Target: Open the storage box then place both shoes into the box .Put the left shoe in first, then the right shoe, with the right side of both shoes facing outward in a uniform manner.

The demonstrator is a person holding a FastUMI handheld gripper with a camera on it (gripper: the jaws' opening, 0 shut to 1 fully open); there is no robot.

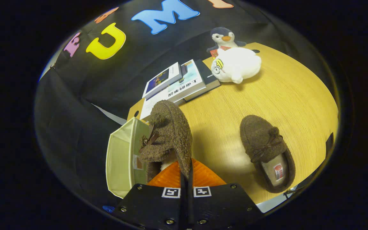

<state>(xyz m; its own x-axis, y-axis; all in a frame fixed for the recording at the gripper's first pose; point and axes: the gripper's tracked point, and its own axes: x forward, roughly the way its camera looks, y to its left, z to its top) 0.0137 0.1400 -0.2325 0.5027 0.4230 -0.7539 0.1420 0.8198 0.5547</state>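
Clamped between the closed fingers of the tongs [186, 179], a brown fuzzy slipper [168, 134] is held by its side wall, tilted on edge with its bow turned toward the storage box [123, 159]. The pale fabric box is seen open beside the left edge of the tabletop [267, 92], just beside the held slipper. The second slipper [267, 153] is left lying flat on the tabletop, well apart to the right, its opening toward the near edge. Toward the far edge, stacked books [177, 84] are seen, with a white plush toy [235, 65] beside them and a penguin plush [224, 38] behind it.
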